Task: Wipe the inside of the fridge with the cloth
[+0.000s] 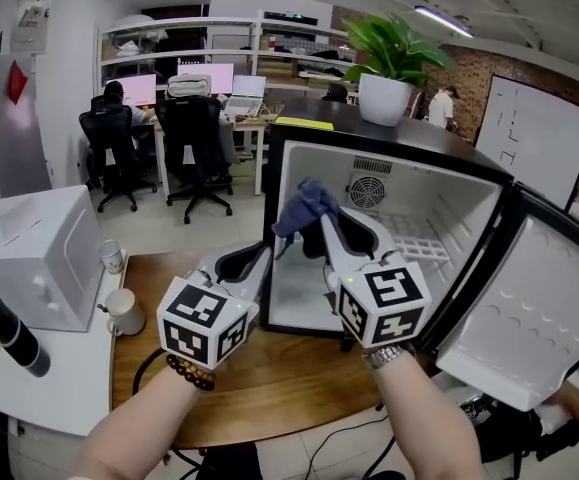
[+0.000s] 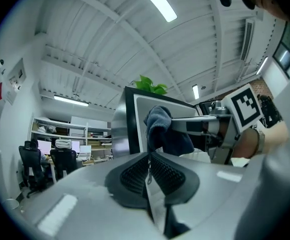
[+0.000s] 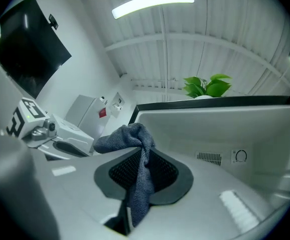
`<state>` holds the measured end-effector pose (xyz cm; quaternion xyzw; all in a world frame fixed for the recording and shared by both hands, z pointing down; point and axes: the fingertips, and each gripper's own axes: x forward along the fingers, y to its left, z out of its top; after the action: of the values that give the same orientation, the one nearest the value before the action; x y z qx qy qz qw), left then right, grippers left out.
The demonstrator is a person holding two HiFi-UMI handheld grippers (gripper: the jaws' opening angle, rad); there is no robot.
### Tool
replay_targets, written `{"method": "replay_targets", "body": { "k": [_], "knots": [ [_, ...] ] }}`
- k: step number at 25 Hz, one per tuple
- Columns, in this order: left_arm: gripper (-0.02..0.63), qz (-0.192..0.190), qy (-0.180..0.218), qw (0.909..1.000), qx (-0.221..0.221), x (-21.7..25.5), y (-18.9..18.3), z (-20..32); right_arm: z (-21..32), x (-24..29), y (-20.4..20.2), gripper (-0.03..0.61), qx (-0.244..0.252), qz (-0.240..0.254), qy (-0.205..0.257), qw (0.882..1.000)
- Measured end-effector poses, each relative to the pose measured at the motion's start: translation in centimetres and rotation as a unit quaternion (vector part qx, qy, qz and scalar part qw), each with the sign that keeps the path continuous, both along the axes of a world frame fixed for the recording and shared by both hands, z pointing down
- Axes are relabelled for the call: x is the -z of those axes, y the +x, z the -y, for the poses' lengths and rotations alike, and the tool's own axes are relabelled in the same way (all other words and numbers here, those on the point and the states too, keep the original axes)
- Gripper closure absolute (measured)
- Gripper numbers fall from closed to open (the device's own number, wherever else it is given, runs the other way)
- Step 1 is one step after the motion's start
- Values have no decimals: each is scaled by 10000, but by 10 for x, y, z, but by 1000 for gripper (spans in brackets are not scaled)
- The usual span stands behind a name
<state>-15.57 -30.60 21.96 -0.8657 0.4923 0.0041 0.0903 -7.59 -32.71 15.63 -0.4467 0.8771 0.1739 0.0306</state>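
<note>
A small black fridge (image 1: pixel 294 168) stands open on the wooden table, its white inside (image 3: pixel 225 129) showing a round vent and a wire rack. My right gripper (image 1: pixel 321 218) is raised just in front of the opening, shut on a blue-grey cloth (image 1: pixel 304 208). In the right gripper view the cloth (image 3: pixel 139 169) is pinched between the pads and bunches over their tips. My left gripper (image 1: pixel 265 258) hovers lower, to the left of the right one, at the fridge's left front edge. Its jaws (image 2: pixel 149 156) are shut with nothing between them.
The fridge door (image 1: pixel 529 308) swings wide to the right. A potted plant (image 1: pixel 389 68) sits on top of the fridge. At the left stand a white box (image 1: pixel 34 258), two mugs (image 1: pixel 124 313) and a black cylinder (image 1: pixel 4 328). Office chairs and desks fill the background.
</note>
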Motion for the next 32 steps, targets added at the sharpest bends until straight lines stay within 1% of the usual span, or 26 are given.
{"method": "replay_targets", "body": {
  "k": [1, 3, 10, 14, 19, 22, 26, 32],
  "knots": [
    [569, -6, -14, 10000, 38, 1, -2, 4, 6, 3, -3, 526, 28, 69, -3, 10000],
    [535, 4, -51, 10000, 71, 0, -3, 11, 16, 8, -10, 526, 85, 159, -30, 9998],
    [480, 13, -159, 9998, 106, -6, -7, 33, 54, 1, -33, 528, 223, 324, -344, 9986],
    [474, -13, -184, 9998, 68, -6, -9, 39, 67, 2, -41, 529, 256, 409, -436, 9979],
    [474, -103, -212, 9997, -78, -7, -6, 45, 83, 3, -39, 529, 126, 463, -562, 9973],
    [473, -75, -181, 9997, -126, -8, -1, 46, 95, 3, -39, 529, -1, 390, -645, 9972],
    [476, -107, -153, 9998, -103, -8, -1, 49, 116, 2, -39, 529, -158, 262, -759, 9966],
    [474, -38, -134, 9999, -26, -7, -1, 52, 143, 5, -39, 529, -375, -7, -851, 9957]
  ]
}}
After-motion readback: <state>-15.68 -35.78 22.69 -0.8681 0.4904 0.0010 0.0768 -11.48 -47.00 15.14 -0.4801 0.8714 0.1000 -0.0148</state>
